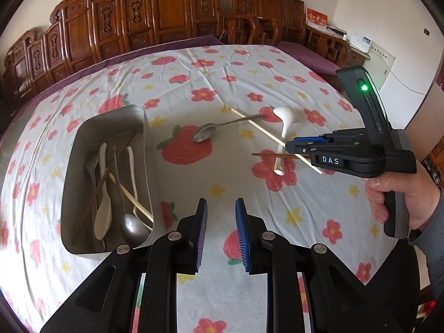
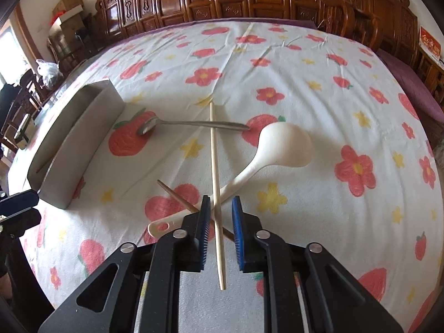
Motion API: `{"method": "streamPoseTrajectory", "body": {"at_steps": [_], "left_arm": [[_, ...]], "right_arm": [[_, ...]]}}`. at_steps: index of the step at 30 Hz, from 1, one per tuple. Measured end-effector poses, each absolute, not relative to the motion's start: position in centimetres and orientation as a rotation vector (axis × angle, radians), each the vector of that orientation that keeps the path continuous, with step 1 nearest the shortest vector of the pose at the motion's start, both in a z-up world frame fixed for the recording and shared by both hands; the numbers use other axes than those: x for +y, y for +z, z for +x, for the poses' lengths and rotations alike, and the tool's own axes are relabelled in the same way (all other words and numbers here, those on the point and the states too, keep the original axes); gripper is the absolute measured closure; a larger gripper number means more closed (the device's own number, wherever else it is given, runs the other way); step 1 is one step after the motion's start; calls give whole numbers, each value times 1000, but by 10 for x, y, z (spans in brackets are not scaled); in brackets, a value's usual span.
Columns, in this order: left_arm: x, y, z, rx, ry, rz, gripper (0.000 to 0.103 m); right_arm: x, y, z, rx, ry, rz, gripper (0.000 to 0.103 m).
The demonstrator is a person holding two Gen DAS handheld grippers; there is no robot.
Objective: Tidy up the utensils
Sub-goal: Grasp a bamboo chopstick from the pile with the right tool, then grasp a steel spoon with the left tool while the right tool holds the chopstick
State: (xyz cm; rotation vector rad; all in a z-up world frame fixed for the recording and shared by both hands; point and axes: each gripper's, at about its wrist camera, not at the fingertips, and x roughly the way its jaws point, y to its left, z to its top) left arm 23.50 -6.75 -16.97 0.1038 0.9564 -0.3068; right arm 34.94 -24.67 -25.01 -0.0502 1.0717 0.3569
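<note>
I am at the pick step: with the metal tray at centre left already holding several utensils, my left gripper hovers slightly open and empty at bottom centre, while my right gripper straddles the pale chopstick with its jaws narrowly apart and no pad yet pressing it. Next I judge the jaws must close on that chopstick alone, clear of the brown chopstick and white ladle crossing beneath it. Only the left wrist view shows the tray's contents; the right wrist view shows the chopstick between the pads, the steel spoon beyond.
</note>
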Motion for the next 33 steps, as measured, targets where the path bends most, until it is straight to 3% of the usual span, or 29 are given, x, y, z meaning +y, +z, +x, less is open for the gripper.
{"method": "streamPoseTrajectory", "body": {"at_steps": [2,5,22,25,33], "left_arm": [[-69,-172,237,961,-307,107,84],[-72,-173,243,962,-307,118,84],[-97,-170,306,972,-292,208,83],[-104,-173,322,977,-292,241,76],[-121,-196,373,1027,-278,349,73]], "right_arm": [[-247,-251,349,1078,353,-55,94],[-247,-249,347,1078,363,-56,97],[-302,-218,329,1017,215,-93,97],[-311,-222,321,1019,221,-82,97],[-326,-232,312,1018,241,-29,97]]}}
